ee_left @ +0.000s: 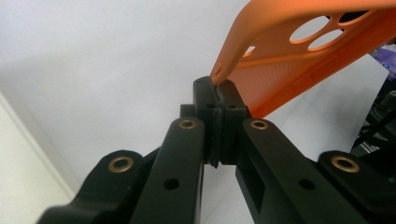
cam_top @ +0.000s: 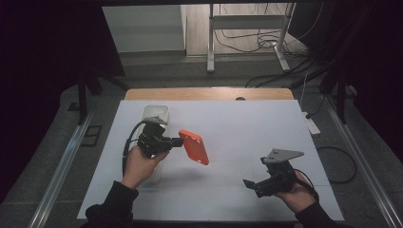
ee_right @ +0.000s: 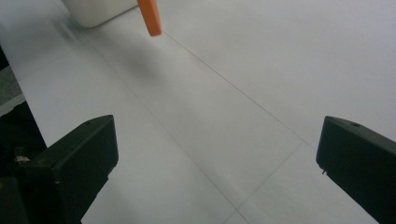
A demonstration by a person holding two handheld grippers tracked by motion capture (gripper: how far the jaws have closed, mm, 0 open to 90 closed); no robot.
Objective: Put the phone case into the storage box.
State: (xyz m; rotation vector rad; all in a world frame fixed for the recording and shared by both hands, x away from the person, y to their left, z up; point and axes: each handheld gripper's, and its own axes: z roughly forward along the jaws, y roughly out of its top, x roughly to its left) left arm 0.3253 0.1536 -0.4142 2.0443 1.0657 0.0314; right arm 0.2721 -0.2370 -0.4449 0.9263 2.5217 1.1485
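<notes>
On the white table (cam_top: 228,142), just right of the white container (cam_top: 156,114) at its far left, the left gripper (cam_top: 179,141) clenches the edge of the orange phone case (cam_top: 194,147), held above the surface, while the right gripper (cam_top: 247,184), well right of the container, gapes empty.

Flat rubbery orange phone case (cam_top: 194,147): bright orange, finely dotted texture inside
Small plastic box (cam_top: 156,114): translucent white
Table sheet (cam_top: 247,137): plain pale white
Left gripper (cam_top: 177,141): black, brass rivets
Right gripper (cam_top: 248,183): black, grey plate
</notes>
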